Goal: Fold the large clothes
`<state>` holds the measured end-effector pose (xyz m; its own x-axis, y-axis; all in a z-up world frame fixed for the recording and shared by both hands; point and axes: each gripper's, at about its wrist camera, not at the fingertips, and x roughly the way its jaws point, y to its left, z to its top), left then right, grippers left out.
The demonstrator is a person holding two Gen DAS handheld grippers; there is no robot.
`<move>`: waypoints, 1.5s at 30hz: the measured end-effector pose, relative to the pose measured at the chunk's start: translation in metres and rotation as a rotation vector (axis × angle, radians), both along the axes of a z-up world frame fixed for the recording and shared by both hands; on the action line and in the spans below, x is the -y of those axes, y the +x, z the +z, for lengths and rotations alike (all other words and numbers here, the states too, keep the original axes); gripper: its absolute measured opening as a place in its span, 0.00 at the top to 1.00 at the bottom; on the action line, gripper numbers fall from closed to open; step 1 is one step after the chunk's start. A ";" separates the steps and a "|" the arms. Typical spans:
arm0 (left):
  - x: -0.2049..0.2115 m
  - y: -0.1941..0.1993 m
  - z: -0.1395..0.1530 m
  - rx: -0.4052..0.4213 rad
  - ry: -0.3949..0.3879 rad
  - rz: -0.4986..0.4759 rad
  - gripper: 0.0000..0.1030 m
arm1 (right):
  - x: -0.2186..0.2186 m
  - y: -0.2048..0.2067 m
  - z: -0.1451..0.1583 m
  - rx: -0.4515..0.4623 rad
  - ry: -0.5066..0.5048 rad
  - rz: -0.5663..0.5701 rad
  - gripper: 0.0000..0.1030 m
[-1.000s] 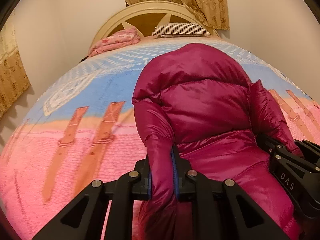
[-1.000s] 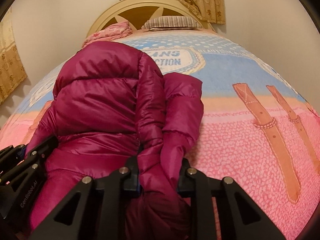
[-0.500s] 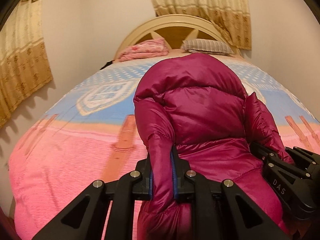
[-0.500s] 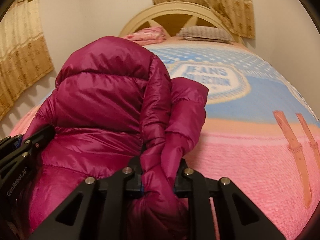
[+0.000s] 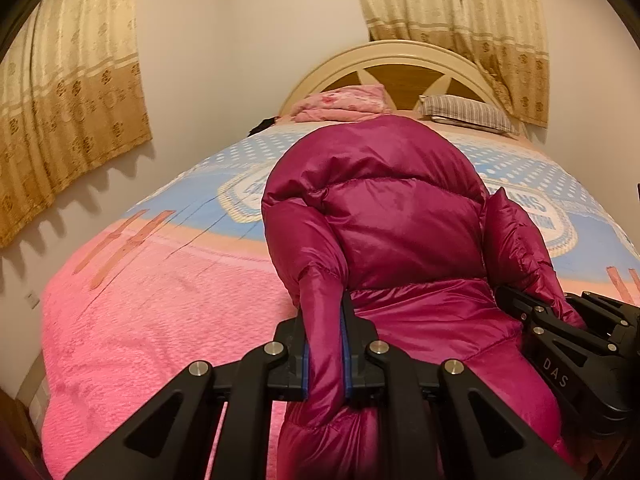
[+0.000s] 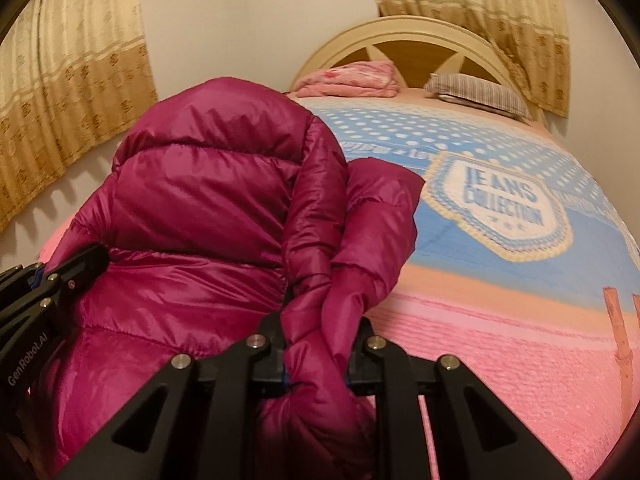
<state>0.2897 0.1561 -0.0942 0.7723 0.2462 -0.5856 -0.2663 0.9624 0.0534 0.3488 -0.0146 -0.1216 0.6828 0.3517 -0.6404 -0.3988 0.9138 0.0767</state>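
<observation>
Two grippers clamped on one puffer jacket [image 5: 400, 232] | left gripper [image 5: 324, 344] pinches its left edge, right gripper [image 6: 318, 360] bunched sleeve fabric on its right edge | jacket hangs forward from both jaws over the bed [image 5: 140, 320], long axis toward the headboard [image 5: 400, 76] | both hands equally near.

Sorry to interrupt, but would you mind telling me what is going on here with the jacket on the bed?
A person is folding a magenta puffer jacket using two handheld grippers. The left gripper is shut on one edge of the jacket, and the right gripper is shut on the other edge together with a sleeve. The jacket is held partly raised over the pink and blue bedspread, with the fold not yet laid down.
</observation>
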 end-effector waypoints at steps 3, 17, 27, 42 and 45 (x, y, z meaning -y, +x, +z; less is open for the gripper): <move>-0.012 -0.003 -0.003 -0.003 -0.003 0.021 0.89 | -0.012 0.001 0.000 -0.001 -0.008 0.027 0.82; -0.037 -0.013 -0.021 -0.027 -0.033 0.047 0.89 | -0.043 0.003 -0.014 -0.029 -0.040 0.080 0.82; -0.045 -0.010 -0.043 -0.065 -0.026 0.059 0.89 | -0.055 0.004 -0.022 -0.047 -0.057 0.097 0.82; -0.050 -0.005 -0.056 -0.084 -0.027 0.065 0.85 | -0.058 0.011 -0.036 -0.068 -0.060 0.092 0.82; -0.049 -0.005 -0.058 -0.086 -0.025 0.068 0.83 | -0.058 0.012 -0.036 -0.069 -0.060 0.092 0.82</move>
<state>0.2844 0.2056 -0.1522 0.7008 0.2805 -0.6559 -0.3262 0.9437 0.0549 0.3605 0.0435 -0.1580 0.6028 0.3705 -0.7067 -0.4767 0.8774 0.0534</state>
